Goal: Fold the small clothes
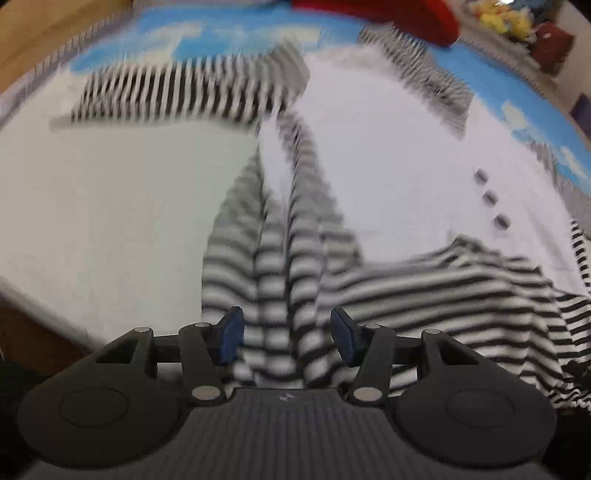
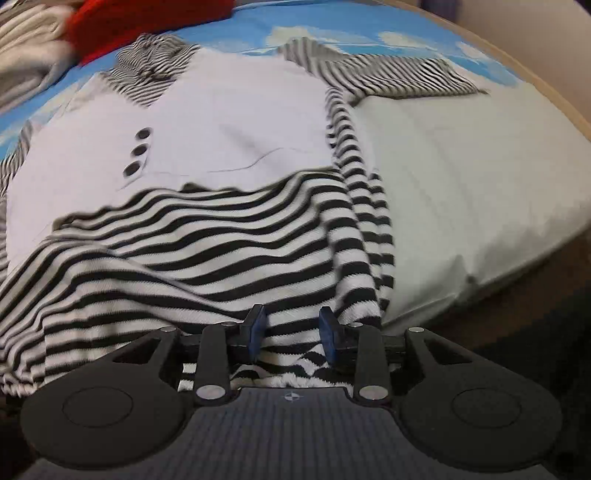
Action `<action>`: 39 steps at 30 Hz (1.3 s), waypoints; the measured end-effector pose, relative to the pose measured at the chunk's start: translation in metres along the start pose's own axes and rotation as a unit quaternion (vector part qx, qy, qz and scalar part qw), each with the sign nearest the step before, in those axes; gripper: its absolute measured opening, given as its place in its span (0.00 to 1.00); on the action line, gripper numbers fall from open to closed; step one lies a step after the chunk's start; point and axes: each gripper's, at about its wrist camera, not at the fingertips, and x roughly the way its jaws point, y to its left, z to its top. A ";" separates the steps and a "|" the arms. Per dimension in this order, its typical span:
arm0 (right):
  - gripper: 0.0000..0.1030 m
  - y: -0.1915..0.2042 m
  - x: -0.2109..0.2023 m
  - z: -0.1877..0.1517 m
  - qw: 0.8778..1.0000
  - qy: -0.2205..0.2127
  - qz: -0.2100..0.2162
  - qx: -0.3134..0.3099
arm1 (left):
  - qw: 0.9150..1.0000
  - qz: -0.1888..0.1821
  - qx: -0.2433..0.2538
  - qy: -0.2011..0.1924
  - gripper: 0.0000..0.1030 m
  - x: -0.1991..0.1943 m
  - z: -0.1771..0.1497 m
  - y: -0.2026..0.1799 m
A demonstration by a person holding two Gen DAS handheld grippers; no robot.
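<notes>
A small garment lies spread on the bed: a white front (image 2: 236, 122) with three dark buttons (image 2: 139, 150), black-and-white striped sleeves and a striped lower part (image 2: 207, 243). In the left wrist view the white front (image 1: 388, 155) and striped hem (image 1: 280, 295) are blurred. My left gripper (image 1: 287, 338) has its jaws open around bunched striped hem fabric. My right gripper (image 2: 291, 332) also stands open with the striped hem between its blue pads (image 2: 256, 332), near the bed's front edge. One striped sleeve (image 2: 399, 75) stretches to the right.
The garment rests on a pale pillow-like cover (image 2: 461, 177) over a blue cloud-print sheet (image 2: 255, 33). A red cloth (image 2: 147, 18) and pale crumpled fabric (image 2: 29, 48) lie at the far side. Yellow plush toys (image 1: 506, 18) sit beyond the bed.
</notes>
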 end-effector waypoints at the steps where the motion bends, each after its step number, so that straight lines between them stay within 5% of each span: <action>1: 0.32 -0.001 -0.004 0.004 1.000 -0.012 0.003 0.005 | 1.000 -0.004 0.008 -0.021 0.56 -0.008 0.003 -0.002; 11: 0.33 0.011 -0.076 0.038 0.975 -0.207 0.081 0.007 | 0.983 -0.017 0.048 -0.174 0.66 -0.059 0.010 -0.032; 13: 0.36 0.012 -0.093 0.050 0.967 -0.237 0.097 -0.008 | 0.978 -0.020 0.049 -0.201 0.75 -0.067 0.009 -0.036; 14: 0.42 0.012 -0.103 0.058 0.961 -0.254 0.109 -0.018 | 0.976 -0.023 0.049 -0.212 0.83 -0.072 0.008 -0.038; 18: 0.62 0.004 -0.131 0.095 0.940 -0.312 0.125 -0.056 | 0.969 -0.036 0.057 -0.237 0.85 -0.085 0.007 -0.046; 24: 0.63 -0.017 -0.126 0.137 0.930 -0.336 0.122 -0.082 | 0.958 -0.014 0.064 -0.280 0.85 -0.098 0.008 -0.056; 28: 0.63 -0.021 -0.108 0.119 0.929 -0.349 0.084 -0.089 | 0.961 -0.003 0.068 -0.268 0.84 -0.093 0.008 -0.057; 34: 0.62 0.005 -0.099 0.100 0.925 -0.342 0.109 -0.124 | 0.960 0.026 0.060 -0.273 0.81 -0.125 0.039 -0.063; 39: 0.62 0.001 -0.089 0.113 0.934 -0.318 0.125 -0.107 | 0.935 0.010 0.020 -0.355 0.79 -0.177 0.103 -0.050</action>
